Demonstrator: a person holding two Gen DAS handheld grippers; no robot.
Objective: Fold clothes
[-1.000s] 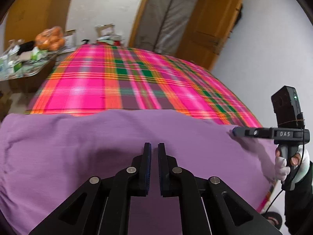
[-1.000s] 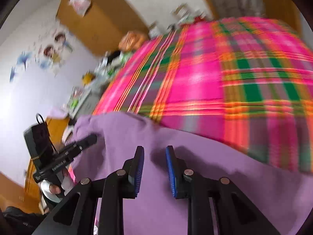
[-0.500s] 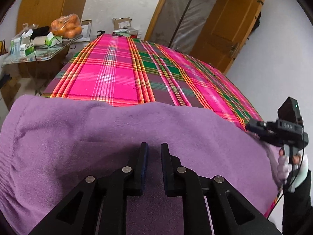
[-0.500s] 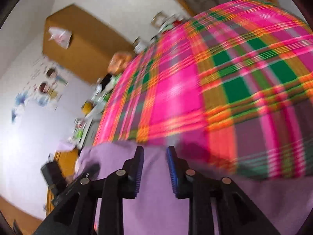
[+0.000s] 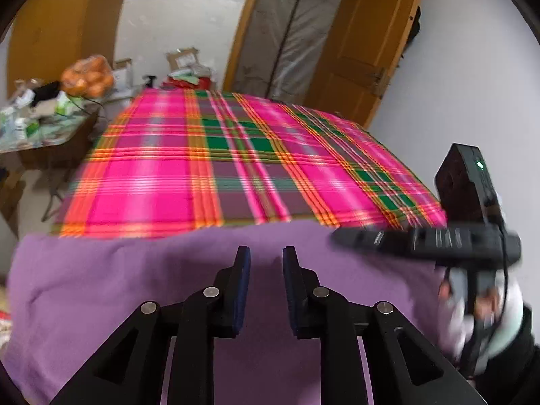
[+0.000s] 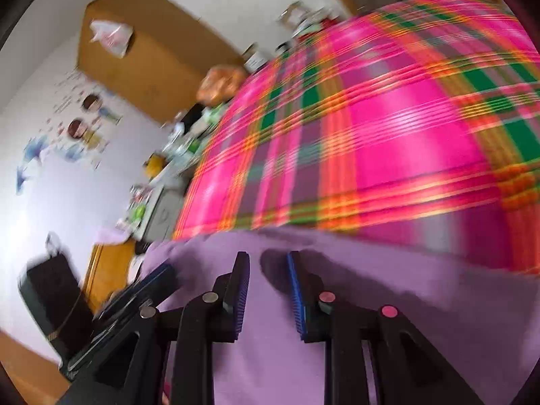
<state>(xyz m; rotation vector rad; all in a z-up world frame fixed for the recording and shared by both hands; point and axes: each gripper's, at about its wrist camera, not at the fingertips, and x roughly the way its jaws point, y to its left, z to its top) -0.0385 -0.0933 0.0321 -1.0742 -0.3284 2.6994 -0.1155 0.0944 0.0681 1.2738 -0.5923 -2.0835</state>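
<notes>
Purple garment lay spread over the near edge of the bed, on its plaid cover. Left gripper had just been opening its jaws; a narrow gap, nothing between them. Right gripper likewise slightly parted, empty, above the cloth. Looked like a fold just laid and released. Next move likely needs a fresh edge gripped.
</notes>
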